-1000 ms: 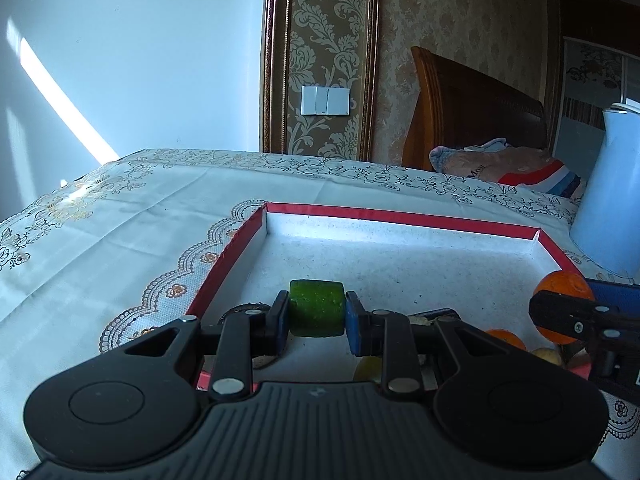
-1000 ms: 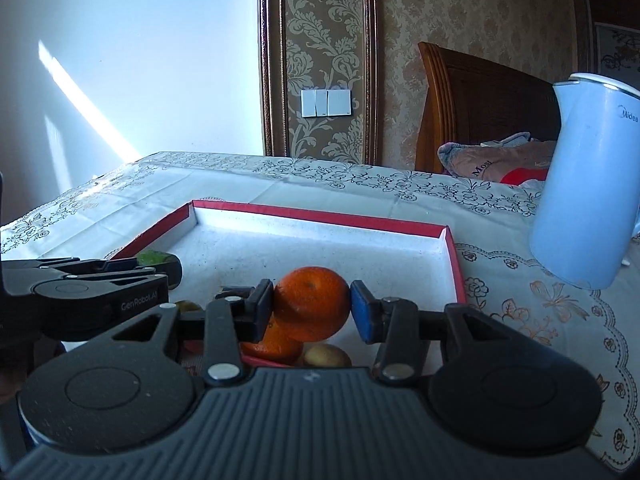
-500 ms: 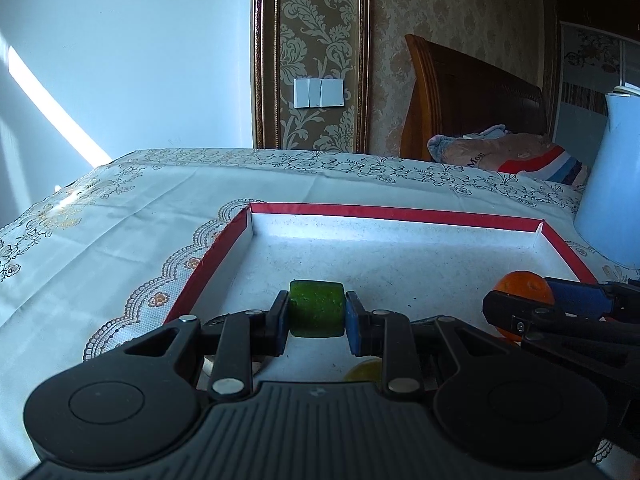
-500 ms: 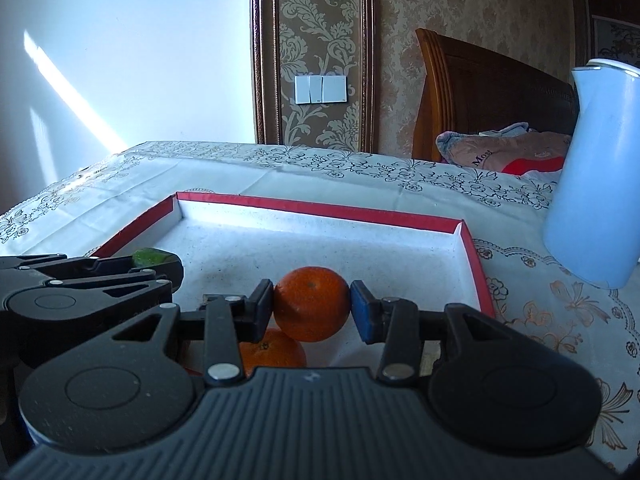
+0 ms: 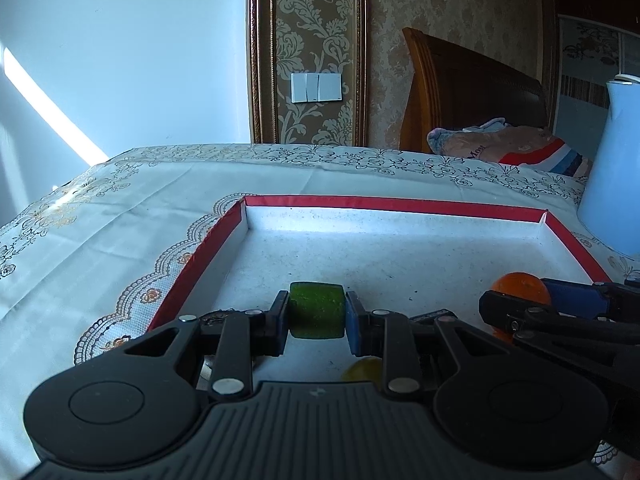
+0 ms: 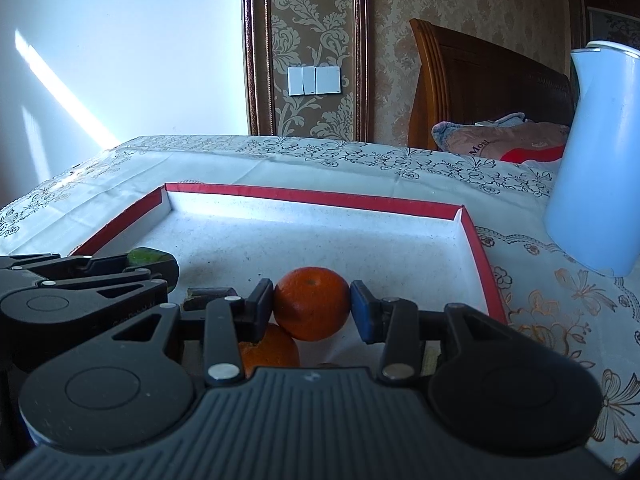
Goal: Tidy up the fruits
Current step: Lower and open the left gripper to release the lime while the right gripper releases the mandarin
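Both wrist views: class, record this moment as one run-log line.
left gripper: shut on green fruit | right gripper: shut on orange | both over red-rimmed tray | second orange beneath

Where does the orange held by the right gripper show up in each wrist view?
Left wrist view: the orange peeks out at the right edge, behind the right gripper's dark fingers.
Right wrist view: lower centre, clamped between the fingers.
Shared landmark: the red-rimmed tray beyond it.
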`<control>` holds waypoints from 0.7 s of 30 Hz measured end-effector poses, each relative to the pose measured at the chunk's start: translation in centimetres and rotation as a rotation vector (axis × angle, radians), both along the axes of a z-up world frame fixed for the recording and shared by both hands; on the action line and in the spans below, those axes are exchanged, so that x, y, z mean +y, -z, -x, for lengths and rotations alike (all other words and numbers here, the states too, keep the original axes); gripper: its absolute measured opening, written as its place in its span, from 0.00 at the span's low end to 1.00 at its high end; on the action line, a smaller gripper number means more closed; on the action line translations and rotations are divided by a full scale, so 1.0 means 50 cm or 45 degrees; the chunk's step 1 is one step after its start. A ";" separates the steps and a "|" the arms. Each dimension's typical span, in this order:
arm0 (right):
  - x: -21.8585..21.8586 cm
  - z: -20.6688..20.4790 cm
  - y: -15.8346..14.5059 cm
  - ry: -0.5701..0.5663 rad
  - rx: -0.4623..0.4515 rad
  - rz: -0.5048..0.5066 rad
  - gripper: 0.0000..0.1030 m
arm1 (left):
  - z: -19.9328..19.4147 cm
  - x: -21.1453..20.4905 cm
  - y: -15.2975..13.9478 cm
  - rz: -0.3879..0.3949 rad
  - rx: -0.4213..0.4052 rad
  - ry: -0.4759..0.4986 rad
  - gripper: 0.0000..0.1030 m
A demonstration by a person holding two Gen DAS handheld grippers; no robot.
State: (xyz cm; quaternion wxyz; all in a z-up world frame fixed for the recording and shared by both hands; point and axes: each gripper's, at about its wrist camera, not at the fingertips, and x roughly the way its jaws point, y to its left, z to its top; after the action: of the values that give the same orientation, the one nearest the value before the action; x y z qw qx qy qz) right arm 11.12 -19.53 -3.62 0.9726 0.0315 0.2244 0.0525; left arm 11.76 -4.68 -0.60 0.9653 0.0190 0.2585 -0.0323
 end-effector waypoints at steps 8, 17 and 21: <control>0.000 -0.002 0.006 0.003 0.000 -0.001 0.39 | -0.001 -0.003 0.002 -0.027 0.005 -0.003 0.27; -0.001 -0.003 0.010 -0.006 -0.013 -0.016 0.40 | -0.002 -0.003 0.004 -0.027 0.015 -0.013 0.28; -0.002 0.000 0.010 -0.006 -0.015 -0.022 0.40 | 0.001 -0.003 0.004 -0.031 0.016 -0.012 0.28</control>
State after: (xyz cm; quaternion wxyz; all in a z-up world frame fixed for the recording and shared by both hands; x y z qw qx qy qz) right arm 11.12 -19.62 -4.14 0.9735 0.0391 0.2182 0.0569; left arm 11.73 -4.85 -0.78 0.9635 0.0293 0.2649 -0.0248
